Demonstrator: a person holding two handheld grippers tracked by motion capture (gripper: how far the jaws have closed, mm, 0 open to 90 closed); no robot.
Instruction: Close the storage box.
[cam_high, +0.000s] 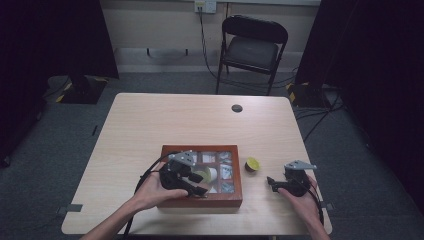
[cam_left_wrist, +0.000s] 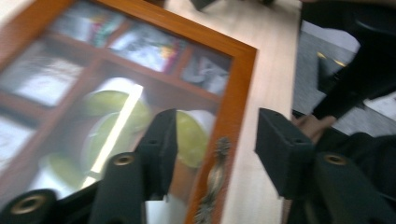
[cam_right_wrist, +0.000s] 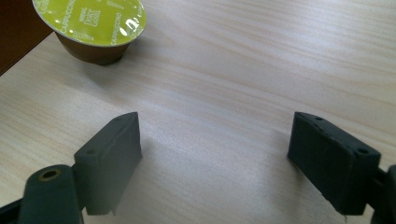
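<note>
Left gripper over box; capsule beside.

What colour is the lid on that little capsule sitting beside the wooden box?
Yellow-green, on the capsule, clearest in the right gripper view.

A recording lab: black curtains, folding chair, bare table.

A light wooden table stands on grey carpet in a dimly lit room. Behind the table, a black folding chair faces it against a pale wall, where a socket feeds a cable running down beside the chair. Dark curtains hang to either side of the table.
</note>
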